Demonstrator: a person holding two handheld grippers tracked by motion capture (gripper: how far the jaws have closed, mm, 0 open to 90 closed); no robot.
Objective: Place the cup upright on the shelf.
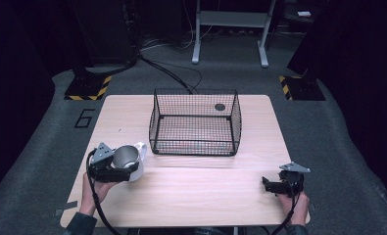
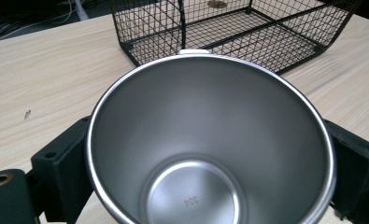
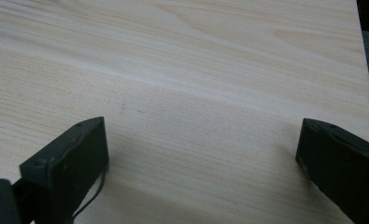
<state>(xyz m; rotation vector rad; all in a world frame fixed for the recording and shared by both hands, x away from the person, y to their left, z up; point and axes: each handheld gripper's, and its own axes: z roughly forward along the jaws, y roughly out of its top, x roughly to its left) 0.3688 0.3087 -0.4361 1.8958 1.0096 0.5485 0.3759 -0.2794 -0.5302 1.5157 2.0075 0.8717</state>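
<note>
Steel mug (image 2: 210,140): clamped between left tool (image 1: 113,166) jaws, near wire basket (image 1: 196,122). Right tool (image 1: 280,184): jaws wide, over bare surface (image 3: 196,70).

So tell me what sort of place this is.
Probably a lab or studio set up for recording handling work, not a home. A lone wooden table stands on grey carpet, hazard-striped stand bases sit behind it with cables across the floor, and the surroundings are dark.

- Wire basket (image 1: 196,122): just ahead and right of the cup-holding gripper, standing on the table.
- Wooden table (image 1: 191,191): beneath both grippers.
</note>
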